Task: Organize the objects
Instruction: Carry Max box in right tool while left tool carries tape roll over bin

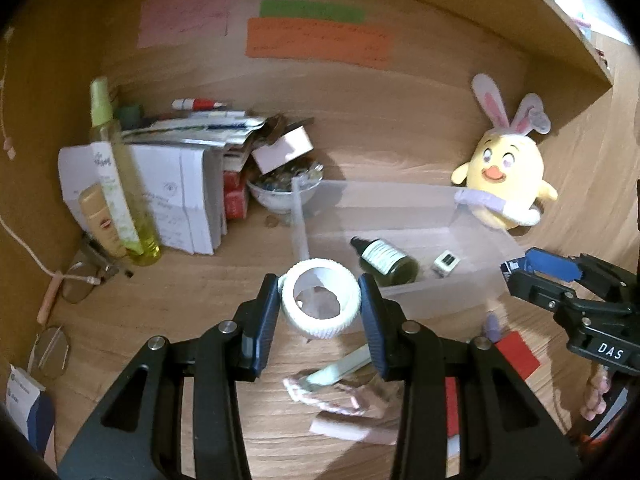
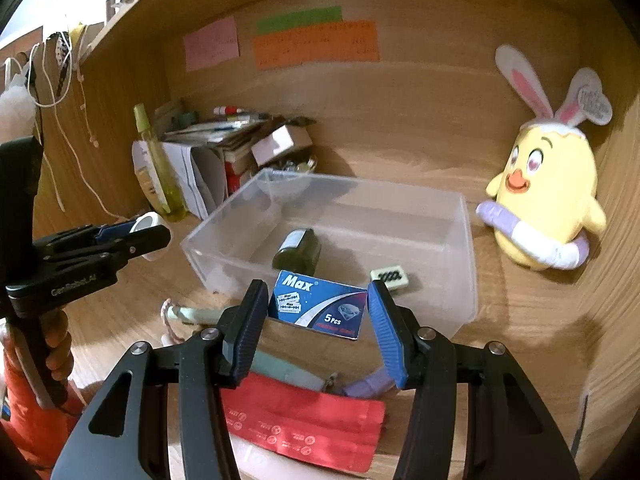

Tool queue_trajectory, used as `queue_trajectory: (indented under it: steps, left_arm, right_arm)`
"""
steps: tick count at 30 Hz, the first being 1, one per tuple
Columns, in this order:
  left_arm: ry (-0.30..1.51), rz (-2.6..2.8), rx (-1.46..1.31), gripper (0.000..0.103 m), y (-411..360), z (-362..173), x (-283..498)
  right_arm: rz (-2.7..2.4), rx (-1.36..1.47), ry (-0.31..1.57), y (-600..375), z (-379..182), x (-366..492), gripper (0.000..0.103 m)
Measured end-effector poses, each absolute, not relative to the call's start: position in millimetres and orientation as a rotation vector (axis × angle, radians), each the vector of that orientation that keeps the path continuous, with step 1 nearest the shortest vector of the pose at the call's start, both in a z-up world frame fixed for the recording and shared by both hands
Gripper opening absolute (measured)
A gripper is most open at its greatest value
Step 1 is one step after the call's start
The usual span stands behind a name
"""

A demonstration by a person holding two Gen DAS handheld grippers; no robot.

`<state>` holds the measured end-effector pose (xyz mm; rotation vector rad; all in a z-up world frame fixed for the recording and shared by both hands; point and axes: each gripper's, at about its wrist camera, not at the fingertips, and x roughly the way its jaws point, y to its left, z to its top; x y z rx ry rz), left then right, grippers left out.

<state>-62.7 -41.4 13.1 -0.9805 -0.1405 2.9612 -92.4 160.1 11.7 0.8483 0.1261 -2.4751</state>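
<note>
White tape roll (image 1: 319, 299) is pinched by left gripper (image 1: 319, 300), frame centre. Blue Max box (image 2: 320, 309) is clamped by right gripper (image 2: 318, 312) at clear bin (image 2: 468, 280) front rim.

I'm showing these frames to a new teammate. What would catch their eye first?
Probably the yellow chick plush with bunny ears, propped at the right against the wooden wall. Next, the clear plastic bin mid-desk, holding a dark green bottle. Then the loads: the left claw grips a white ribbed ring, and the right claw holds a blue Max blade box.
</note>
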Motion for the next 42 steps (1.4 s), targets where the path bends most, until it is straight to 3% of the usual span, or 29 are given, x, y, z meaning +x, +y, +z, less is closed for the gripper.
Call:
queue_trajectory:
  steps: [21,42]
  left_arm:
    - [-0.124,2.944,-0.98,0.04,-29.4,28.2,-101.6]
    - [0.003,2.847,-1.183,0.04,-13.0,-11.1,-149.0]
  right_arm:
    - [-2.53,0.746,0.069,171.8,41.9,-127.6,0.048]
    - [-2.513,0.93,0.057,167.2,-0.9,-177.2,0.048]
